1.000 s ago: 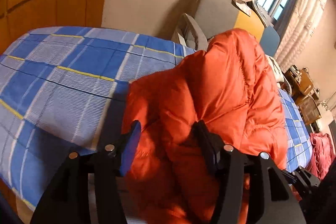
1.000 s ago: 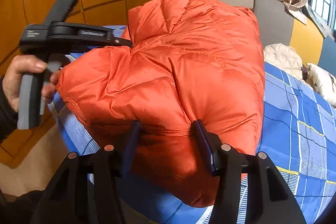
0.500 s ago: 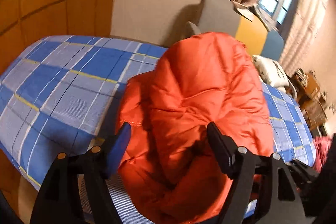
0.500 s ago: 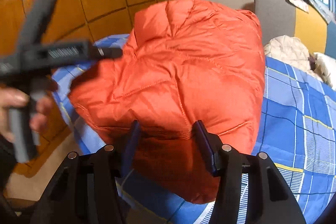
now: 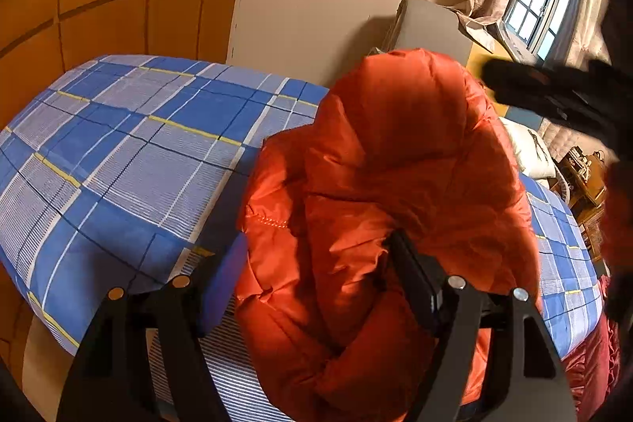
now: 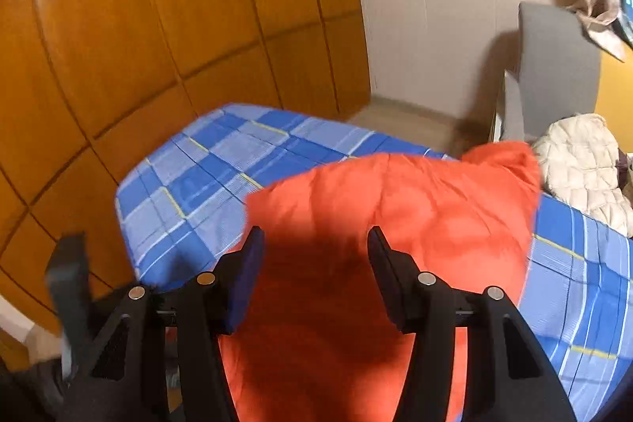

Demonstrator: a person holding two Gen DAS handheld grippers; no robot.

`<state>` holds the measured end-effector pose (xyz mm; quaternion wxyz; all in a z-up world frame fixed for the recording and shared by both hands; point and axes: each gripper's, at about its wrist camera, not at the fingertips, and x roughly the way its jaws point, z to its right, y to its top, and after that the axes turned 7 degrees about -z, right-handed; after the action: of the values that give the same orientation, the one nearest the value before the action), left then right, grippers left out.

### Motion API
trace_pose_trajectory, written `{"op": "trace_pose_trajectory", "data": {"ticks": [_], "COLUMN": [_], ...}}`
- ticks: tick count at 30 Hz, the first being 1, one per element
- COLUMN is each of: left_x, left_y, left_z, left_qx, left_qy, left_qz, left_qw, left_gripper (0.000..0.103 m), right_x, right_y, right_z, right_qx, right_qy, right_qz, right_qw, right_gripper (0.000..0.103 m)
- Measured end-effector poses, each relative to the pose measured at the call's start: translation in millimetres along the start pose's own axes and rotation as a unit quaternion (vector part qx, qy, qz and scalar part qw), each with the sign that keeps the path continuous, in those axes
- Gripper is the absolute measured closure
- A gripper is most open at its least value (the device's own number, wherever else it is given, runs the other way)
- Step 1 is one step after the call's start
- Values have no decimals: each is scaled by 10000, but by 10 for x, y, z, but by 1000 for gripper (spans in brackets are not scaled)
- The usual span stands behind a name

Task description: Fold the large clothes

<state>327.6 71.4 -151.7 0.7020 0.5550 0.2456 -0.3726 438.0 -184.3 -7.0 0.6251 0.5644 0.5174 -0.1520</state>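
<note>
Left hand-held gripper (image 5: 316,275), jaws just widened, now released around orange jacket (image 5: 395,153); right's (image 6: 314,256) state unclear.

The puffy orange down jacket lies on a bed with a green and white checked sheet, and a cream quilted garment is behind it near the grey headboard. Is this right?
Not quite. The sheet is blue and white checked with thin yellow lines, not green. The right wrist view shows it clearly. The rest holds: the puffy orange down jacket lies on the bed, and the cream quilted garment is behind it near the grey headboard.
</note>
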Motion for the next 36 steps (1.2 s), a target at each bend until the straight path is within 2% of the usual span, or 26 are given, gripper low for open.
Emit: {"op": "trace_pose_trajectory", "data": {"ticks": [4,9,14,17,20,21,23,24,26,28,32,36], "left_x": [76,216,368,418,443,446,437,434,429,445,516,635], "left_y": [-27,-39,-61,-72,-90,-89,-81,-79,-80,-74,-53,-17], "left_z": [-40,-113,-197,-242,-234,-235,-227,-227,-234,-251,-350,-473], "left_qx": [58,70,113,105,247,261,313,340,376,380,244,120], "left_qy": [-37,-175,-293,-407,-449,-459,-467,-474,-470,-506,-761,-1143], "left_qz": [-70,-180,-228,-291,-336,-344,-333,-325,-316,-311,-396,-562], "left_qw": [10000,9997,9992,9987,9981,9980,9979,9978,9977,9975,9960,9918], "left_gripper": [29,29,28,28,27,27,26,26,23,20,13,11], "right_x": [410,834,1164,1144,830,666,358,202,-4,-99,-17,183], "right_y": [202,235,226,211,156,113,-10,-115,-330,-584,-1194,-1519], "right_z": [64,181,215,210,272,319,421,494,656,881,1310,1424], "right_qx": [42,260,456,482,642,717,838,882,1001,1326,2153,2514], "right_qy": [-404,-477,-682,-597,-159,-23,112,92,156,445,1039,1732], "right_qz": [-651,-1288,-1601,-1486,-1102,-906,-489,-298,-111,-106,-291,-408], "right_qw": [9971,9902,9837,9859,9917,9933,9952,9956,9948,9901,9706,9514], "right_gripper": [53,55,56,56,55,49,28,13,10,3,3,3]}}
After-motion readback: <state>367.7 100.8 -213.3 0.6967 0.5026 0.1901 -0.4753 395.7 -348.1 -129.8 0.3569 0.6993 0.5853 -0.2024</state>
